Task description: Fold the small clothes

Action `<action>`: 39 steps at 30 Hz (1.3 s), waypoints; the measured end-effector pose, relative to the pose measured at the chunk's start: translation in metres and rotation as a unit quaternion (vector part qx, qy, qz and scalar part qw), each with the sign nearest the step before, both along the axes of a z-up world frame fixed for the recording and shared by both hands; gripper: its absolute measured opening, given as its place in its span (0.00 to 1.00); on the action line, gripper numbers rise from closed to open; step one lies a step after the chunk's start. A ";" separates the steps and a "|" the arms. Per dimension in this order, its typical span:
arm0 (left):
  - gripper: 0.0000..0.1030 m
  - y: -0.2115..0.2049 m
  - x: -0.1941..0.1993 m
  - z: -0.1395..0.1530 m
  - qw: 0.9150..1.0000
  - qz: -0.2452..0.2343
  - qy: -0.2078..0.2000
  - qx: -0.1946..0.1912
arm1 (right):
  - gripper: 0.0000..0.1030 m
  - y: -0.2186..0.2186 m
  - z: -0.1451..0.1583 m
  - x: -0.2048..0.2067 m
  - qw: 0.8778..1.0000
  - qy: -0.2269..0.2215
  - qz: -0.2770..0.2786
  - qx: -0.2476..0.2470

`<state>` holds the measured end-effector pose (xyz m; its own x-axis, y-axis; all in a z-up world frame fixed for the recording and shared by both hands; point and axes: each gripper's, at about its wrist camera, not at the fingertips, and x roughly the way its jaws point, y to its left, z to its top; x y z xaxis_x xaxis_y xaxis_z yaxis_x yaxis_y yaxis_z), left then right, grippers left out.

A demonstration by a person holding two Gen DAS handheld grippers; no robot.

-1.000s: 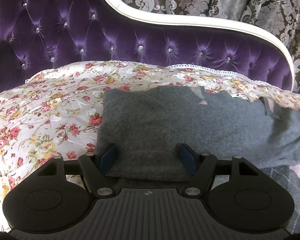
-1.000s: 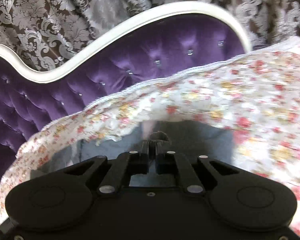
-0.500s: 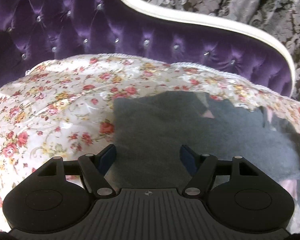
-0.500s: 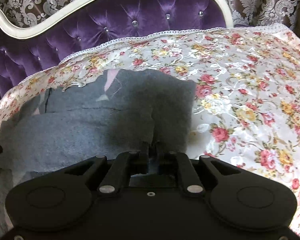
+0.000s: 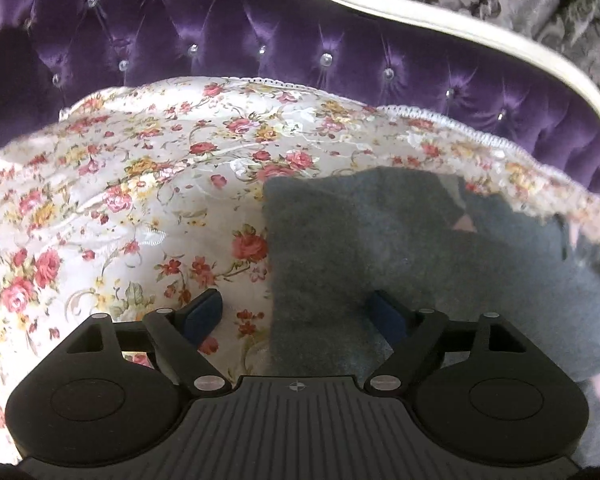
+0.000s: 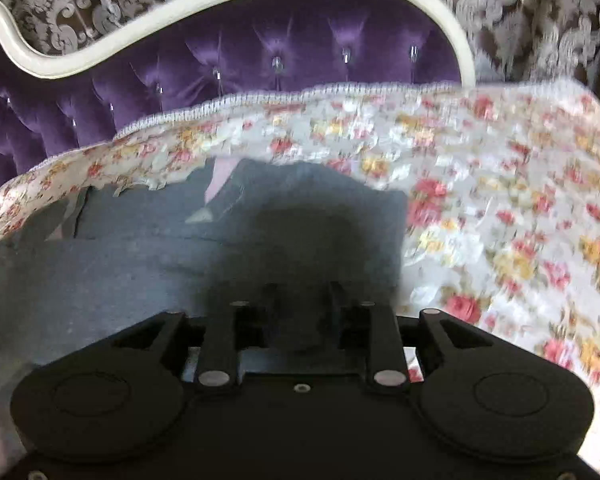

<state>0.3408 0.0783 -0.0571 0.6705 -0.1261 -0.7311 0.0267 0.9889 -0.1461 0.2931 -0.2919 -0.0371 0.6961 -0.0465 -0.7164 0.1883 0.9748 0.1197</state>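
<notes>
Blurring floral cover [image 6: 500, 208]; grey garment [image 6: 140, 264] partly behind right gripper [image 6: 302, 296]

Each black tool [image 5: 296, 316] has round side housings, silver screws, ribbed base and blue pads [image 5: 204, 314].

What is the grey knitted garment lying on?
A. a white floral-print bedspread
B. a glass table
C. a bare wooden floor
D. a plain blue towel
A: the grey knitted garment lies spread on a white floral-print bedspread, whose rose pattern shows beyond the garment's edges in both wrist views, in front of a tufted purple velvet backrest.
</notes>
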 end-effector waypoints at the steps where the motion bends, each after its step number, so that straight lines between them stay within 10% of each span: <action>1: 0.78 0.006 -0.003 0.001 1.000 0.003 0.002 -0.020 | 0.40 -0.002 0.001 -0.002 1.000 -0.001 -0.001 0.003; 5: 0.79 0.029 -0.027 0.011 0.996 0.034 -0.003 -0.084 | 0.61 -0.006 0.018 -0.026 0.999 -0.023 -0.001 0.025; 14: 0.80 0.035 -0.122 0.033 0.999 -0.015 -0.022 -0.043 | 0.85 -0.002 0.051 -0.124 0.993 -0.088 0.063 0.050; 27: 0.80 0.019 -0.246 0.021 0.996 -0.069 -0.003 -0.050 | 0.91 0.022 0.050 -0.241 0.989 -0.071 0.101 0.084; 39: 0.80 0.013 -0.280 0.008 0.995 -0.087 0.011 -0.041 | 0.91 0.036 0.027 -0.292 0.986 -0.025 0.115 0.119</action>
<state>0.0608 0.0918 -0.0487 0.6171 -0.2992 -0.7278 0.1934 0.9542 -0.2283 0.0006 -0.2561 -0.0103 0.7036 0.2820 -0.6522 -0.0463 0.9341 0.3540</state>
